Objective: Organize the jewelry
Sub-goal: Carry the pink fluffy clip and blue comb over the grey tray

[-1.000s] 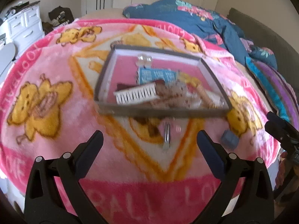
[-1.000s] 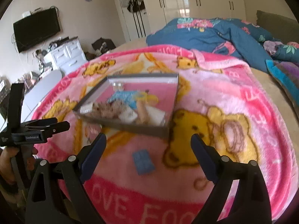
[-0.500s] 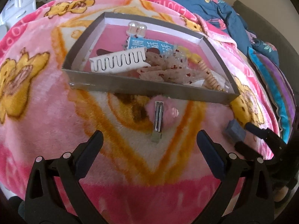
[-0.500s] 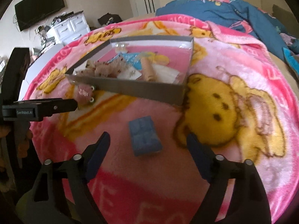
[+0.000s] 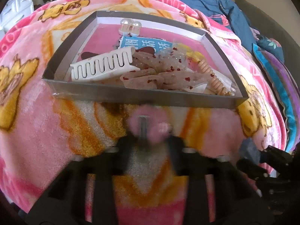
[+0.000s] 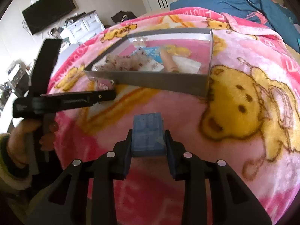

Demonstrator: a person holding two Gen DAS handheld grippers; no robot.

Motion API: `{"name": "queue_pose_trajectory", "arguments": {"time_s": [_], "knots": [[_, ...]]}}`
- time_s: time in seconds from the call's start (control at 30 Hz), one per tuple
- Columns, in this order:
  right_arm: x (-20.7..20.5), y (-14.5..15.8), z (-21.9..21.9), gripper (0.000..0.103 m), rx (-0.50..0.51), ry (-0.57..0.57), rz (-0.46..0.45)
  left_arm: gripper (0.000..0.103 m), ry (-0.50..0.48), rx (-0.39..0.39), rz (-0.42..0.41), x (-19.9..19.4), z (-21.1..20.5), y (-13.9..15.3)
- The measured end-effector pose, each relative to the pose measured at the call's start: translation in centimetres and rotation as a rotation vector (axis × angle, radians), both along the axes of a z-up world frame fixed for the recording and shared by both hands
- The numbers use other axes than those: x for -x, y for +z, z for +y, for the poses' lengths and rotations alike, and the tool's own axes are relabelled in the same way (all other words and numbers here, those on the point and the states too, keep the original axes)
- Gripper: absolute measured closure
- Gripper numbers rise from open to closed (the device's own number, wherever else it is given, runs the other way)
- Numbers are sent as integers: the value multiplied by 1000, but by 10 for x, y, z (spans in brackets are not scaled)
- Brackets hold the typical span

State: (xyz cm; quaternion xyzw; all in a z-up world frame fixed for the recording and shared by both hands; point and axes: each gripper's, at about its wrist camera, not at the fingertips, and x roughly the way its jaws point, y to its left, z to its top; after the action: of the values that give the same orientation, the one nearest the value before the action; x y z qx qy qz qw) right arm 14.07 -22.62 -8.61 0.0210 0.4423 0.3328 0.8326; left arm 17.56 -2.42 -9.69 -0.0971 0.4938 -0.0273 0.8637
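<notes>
A grey tray (image 5: 142,98) on the pink blanket holds a white comb clip (image 5: 102,67), beige spotted bows (image 5: 157,75), a coil tie and a blue card. My left gripper (image 5: 149,140) is shut on a pink fluffy hair clip (image 5: 148,125) just in front of the tray's near wall; the clip also shows in the right wrist view (image 6: 103,86). My right gripper (image 6: 147,142) is shut on a blue rectangular clip (image 6: 147,133) lying on the blanket, right of the left gripper. The tray also shows in the right wrist view (image 6: 159,79).
A pink bear-print blanket (image 6: 243,112) covers the bed. A blue floral duvet (image 5: 215,5) lies behind the tray. White drawers (image 6: 82,26) and a wall television (image 6: 48,13) stand far left. The person's hand (image 6: 24,136) holds the left gripper's handle.
Both grippers moved forward and down and closed: the left onto the pink fluffy clip, the right onto the blue clip. Both were open before.
</notes>
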Motion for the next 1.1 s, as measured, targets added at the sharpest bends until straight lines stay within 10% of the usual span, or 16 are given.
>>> {"name": "queue_pose_trajectory", "arguments": {"time_s": [1.1], "knots": [[-1,92,56,72,-86,15,-154,89,32,-18,-168,53,68,89]]}}
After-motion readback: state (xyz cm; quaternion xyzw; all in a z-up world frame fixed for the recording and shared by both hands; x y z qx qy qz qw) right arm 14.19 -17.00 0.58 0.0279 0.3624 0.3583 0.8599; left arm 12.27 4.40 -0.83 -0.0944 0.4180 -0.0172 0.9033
